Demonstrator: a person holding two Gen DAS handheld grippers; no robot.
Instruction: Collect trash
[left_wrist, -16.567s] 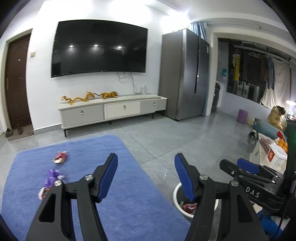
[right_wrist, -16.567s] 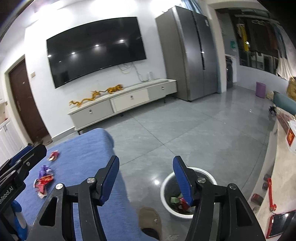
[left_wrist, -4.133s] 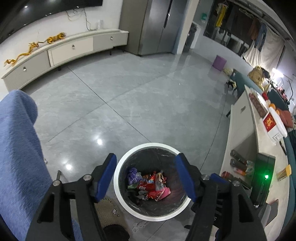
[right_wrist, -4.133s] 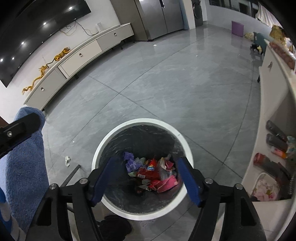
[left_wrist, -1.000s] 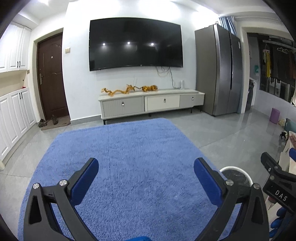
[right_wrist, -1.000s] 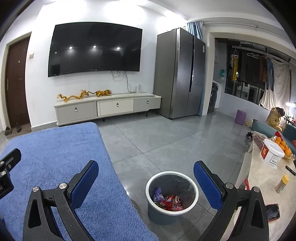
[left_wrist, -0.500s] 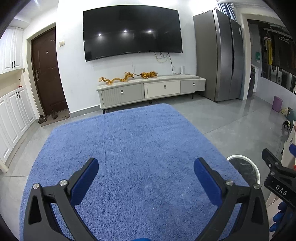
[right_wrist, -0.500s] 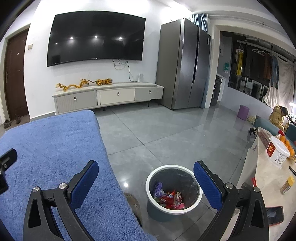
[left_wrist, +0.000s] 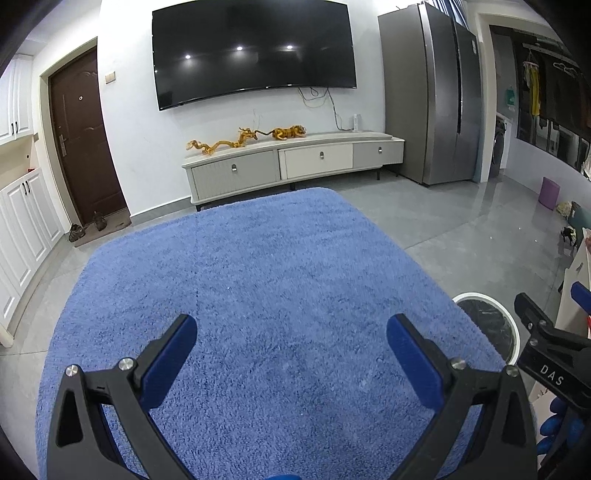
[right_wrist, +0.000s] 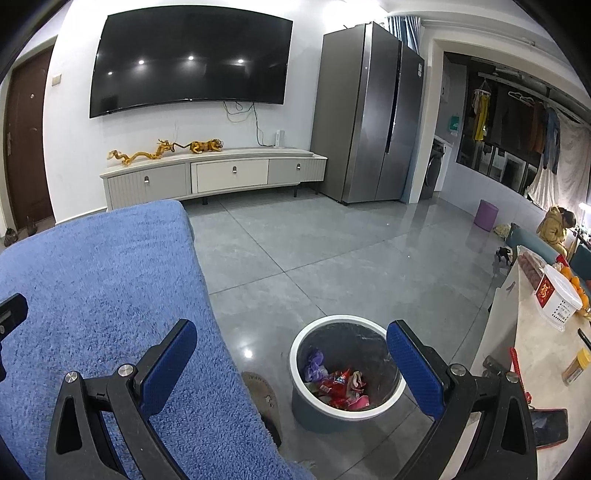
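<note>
Both sets of tongs, left (left_wrist: 291, 354) and right (right_wrist: 291, 356), hang wide apart with nothing in them, probably because the wrappers (right_wrist: 338, 384) are all sitting in the bin (right_wrist: 345, 408) just off the blue rug (left_wrist: 258, 295), which looks bare.

Only lettering I can actually read is "DAS", white on the black body of the right gripper (left_wrist: 554, 328), over by the trash bin (left_wrist: 515, 332). The white basket (right_wrist: 557, 295) on the counter (right_wrist: 535, 354) beyond that bin has a red label with one gold character, too small to read.
</note>
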